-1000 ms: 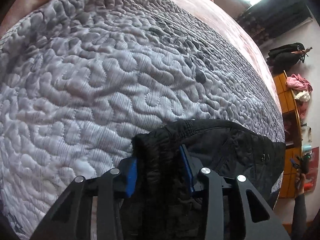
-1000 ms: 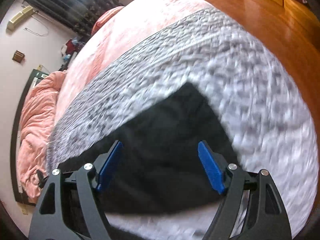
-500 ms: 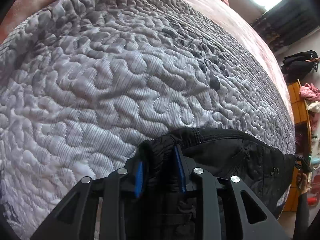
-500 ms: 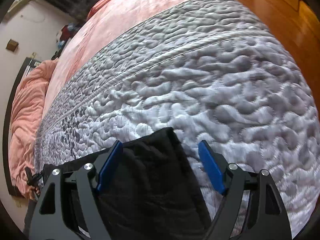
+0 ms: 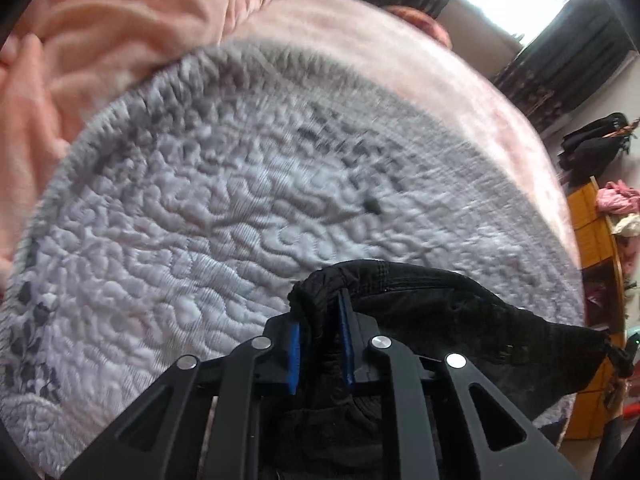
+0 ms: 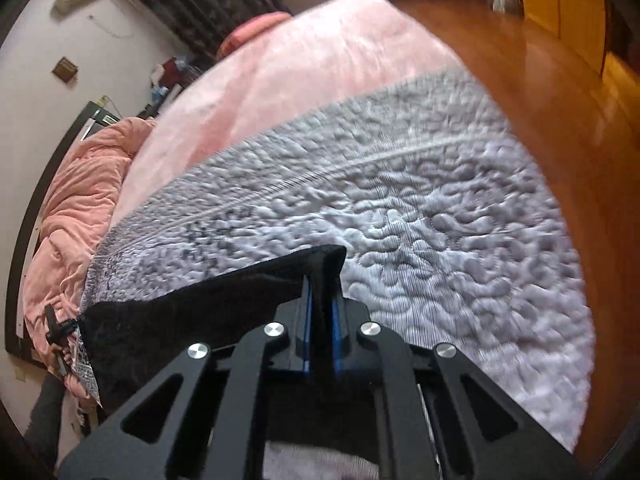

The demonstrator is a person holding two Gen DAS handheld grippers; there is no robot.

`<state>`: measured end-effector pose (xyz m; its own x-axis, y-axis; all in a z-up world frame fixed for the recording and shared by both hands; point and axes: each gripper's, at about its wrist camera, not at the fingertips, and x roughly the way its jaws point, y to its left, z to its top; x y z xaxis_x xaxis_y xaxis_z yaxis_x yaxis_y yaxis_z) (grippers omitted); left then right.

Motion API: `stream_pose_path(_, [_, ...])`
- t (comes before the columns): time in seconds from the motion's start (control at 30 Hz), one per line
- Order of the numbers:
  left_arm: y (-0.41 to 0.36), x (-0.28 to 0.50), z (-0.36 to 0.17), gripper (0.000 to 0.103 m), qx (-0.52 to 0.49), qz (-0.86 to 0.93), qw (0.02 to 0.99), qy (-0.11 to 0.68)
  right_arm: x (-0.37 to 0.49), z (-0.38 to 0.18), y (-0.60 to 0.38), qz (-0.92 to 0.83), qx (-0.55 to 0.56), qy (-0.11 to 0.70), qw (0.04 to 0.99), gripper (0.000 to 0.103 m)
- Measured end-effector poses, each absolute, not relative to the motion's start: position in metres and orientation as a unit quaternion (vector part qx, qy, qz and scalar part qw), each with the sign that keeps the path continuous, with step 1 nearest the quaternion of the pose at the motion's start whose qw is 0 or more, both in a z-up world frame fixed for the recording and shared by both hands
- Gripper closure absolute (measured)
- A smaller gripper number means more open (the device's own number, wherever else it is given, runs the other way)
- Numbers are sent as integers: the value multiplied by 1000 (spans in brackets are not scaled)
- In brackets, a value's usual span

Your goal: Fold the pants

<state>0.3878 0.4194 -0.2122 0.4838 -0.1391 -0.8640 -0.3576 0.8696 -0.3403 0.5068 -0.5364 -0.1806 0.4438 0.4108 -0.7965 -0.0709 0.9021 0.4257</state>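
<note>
Both tools are clamped on the black fabric pants [image 5: 460, 320]: left tool [image 5: 320, 340] at the bunched waistband, right tool [image 6: 320, 320] at a corner, raised over the grey quilted bedspread [image 5: 200, 220], pants trailing toward 3 o'clock.

No text, label, brand, number or sign can be read in either view. Both views are blurred.
</note>
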Motion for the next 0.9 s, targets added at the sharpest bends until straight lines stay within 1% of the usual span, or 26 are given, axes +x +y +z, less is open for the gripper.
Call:
stream_pose_path(0.2, [405,328,-149,88,-250,29,859,445,407,-124,-556,125,166,447,870,97])
stream_pose_path(0.33, [400,263,-130,88,-260,10,871,417,331,-121,-568,105,160,412,891,97])
stream_pose_path(0.5, [408,200,-147,88,-303,13,862,406,254,-153,-570,77,174,398,898,95])
stream_pose_path(0.73, [416,141,-187,87,-342,30,845,410,185,-160,-557,46,182,360,914,92])
stream_pose_path(0.87, [415,121,-206,84,-342,38,841,418,155,-173,-555,27,188,356,915,86])
stream_pose_path(0.9, [414,117,-210,84,-343,40,840,419,147,-178,-556,20,193,356,914,82])
